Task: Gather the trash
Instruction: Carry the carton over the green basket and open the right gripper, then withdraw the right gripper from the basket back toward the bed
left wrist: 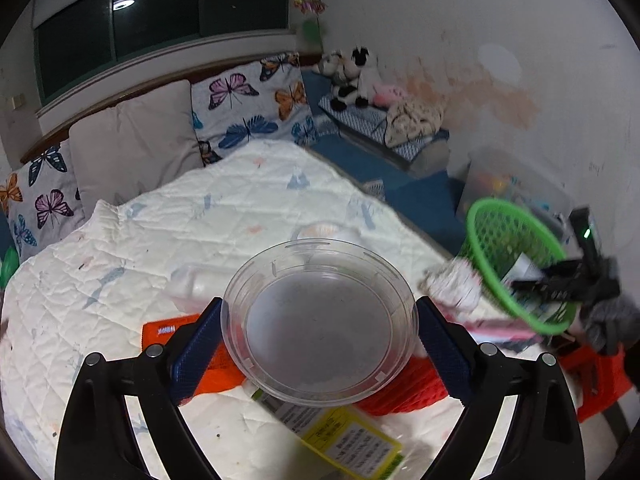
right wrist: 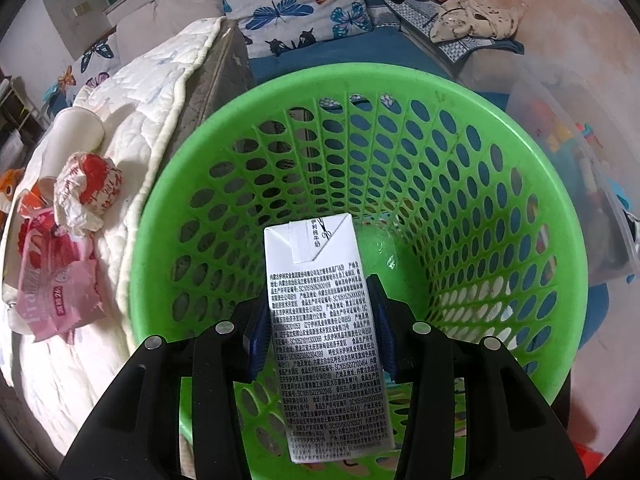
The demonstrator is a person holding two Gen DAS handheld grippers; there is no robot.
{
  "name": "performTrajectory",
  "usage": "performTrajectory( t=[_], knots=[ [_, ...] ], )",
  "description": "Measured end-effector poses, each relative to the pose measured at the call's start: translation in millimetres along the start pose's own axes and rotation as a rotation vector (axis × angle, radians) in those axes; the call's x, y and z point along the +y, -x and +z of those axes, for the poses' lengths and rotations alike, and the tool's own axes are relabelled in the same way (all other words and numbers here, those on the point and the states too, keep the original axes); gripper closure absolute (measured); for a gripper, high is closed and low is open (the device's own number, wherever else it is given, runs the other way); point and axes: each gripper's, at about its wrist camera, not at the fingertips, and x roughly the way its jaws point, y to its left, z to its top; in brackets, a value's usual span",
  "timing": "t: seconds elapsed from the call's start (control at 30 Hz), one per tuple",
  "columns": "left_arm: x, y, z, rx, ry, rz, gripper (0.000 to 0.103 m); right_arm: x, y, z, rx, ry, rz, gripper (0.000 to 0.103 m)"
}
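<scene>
My left gripper (left wrist: 320, 310) is shut on a clear round plastic tub (left wrist: 320, 320), held by its sides a little above the white quilted bed (left wrist: 200, 216). A green mesh basket (right wrist: 440, 168) stands beside the bed edge; in the left wrist view the basket (left wrist: 484, 228) is at the right. My right gripper (right wrist: 318, 294) is shut on a white milk carton (right wrist: 324, 320) and holds it over the basket's mouth. More trash lies on the bed: a crumpled red-and-white wrapper (right wrist: 88, 188), a pink packet (right wrist: 56, 292), an orange packet (left wrist: 168, 332) and a yellow-labelled packet (left wrist: 352, 440).
A white paper cup (right wrist: 76, 132) lies on the quilt. Butterfly-print pillows (left wrist: 248, 104) line the headboard. Plush toys (left wrist: 352, 76) sit on folded cloth by the wall. A clear storage box (right wrist: 580, 152) stands beside the basket. A red mesh item (left wrist: 408, 392) lies under the tub.
</scene>
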Motion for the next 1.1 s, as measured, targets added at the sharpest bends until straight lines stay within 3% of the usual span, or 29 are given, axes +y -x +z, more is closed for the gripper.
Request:
performTrajectory(
  t=[0.17,0.53,1.1],
  knots=[
    [-19.5,6.2,15.5,-0.023,0.015,-0.042,0.013,-4.5,0.3,-2.8,-0.005,-0.006,-0.001,0.057],
    [-93.5,-17.8,44.6,-0.022,-0.04,-0.142,0.013,-18.8,27.8,-11.2,-0.058,-0.021,0.025,0.045],
    [-196.6,-97.2,58.3,0.121,-0.053,-0.231,0.013,-28.5,78.4,-43.9,-0.161,0.005,-0.017,0.03]
  ],
)
